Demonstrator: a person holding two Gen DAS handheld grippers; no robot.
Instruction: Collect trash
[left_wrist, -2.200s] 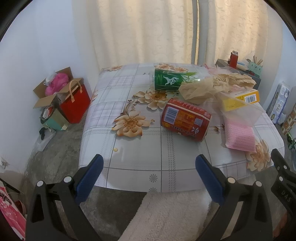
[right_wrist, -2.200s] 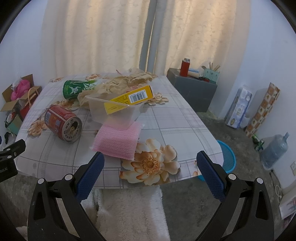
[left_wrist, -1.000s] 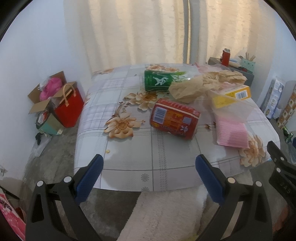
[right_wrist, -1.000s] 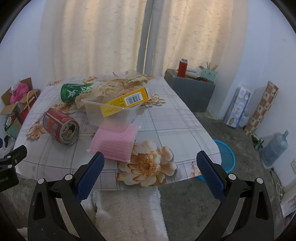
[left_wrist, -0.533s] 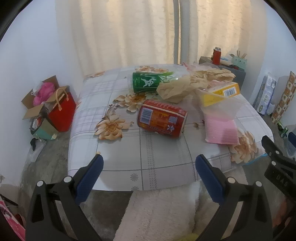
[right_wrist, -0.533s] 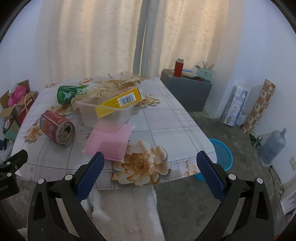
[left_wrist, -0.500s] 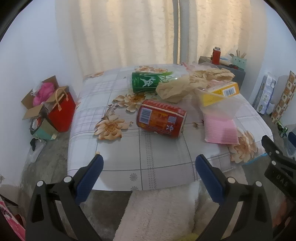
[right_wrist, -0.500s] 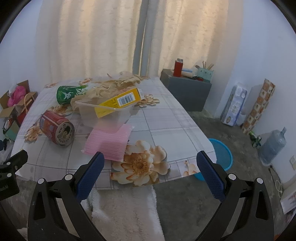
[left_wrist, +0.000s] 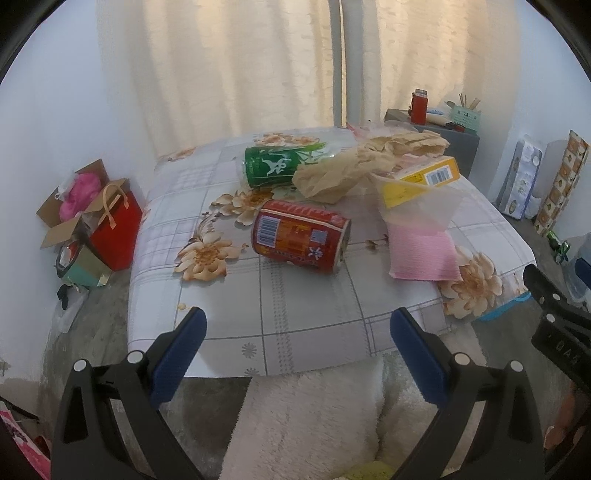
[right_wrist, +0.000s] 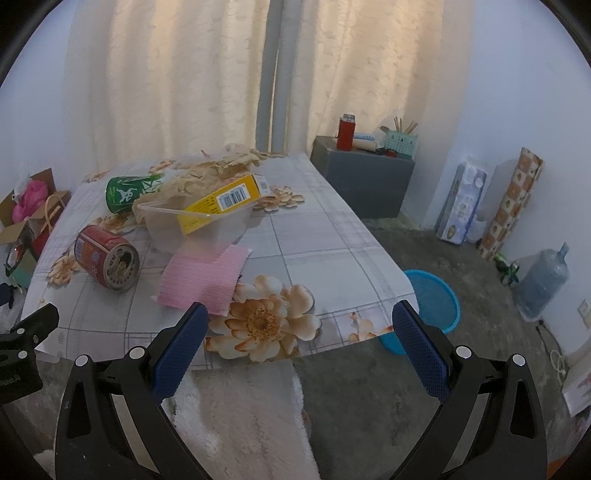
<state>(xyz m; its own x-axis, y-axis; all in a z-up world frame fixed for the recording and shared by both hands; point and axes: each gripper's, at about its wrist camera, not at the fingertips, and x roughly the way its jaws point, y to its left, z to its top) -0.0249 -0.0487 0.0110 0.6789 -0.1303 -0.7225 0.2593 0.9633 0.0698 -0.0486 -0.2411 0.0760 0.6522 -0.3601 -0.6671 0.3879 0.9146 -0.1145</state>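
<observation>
Both claws pulled back from table, left claw wide open

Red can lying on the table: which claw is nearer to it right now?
Left. The left claw faces the red can almost head-on, short of the table edge. The right claw sits off to the can's right, nearer the pink cloth.

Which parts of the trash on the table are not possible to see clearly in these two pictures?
- Green can: its far end is covered by the crumpled brown paper in both views.
- Yellow box: its lower part sits inside the clear plastic container; the label is too small to read.
- Pink cloth: its far edge goes under the container.
- Blue basin: partly hidden by the table corner, so its contents are unknown.
</observation>
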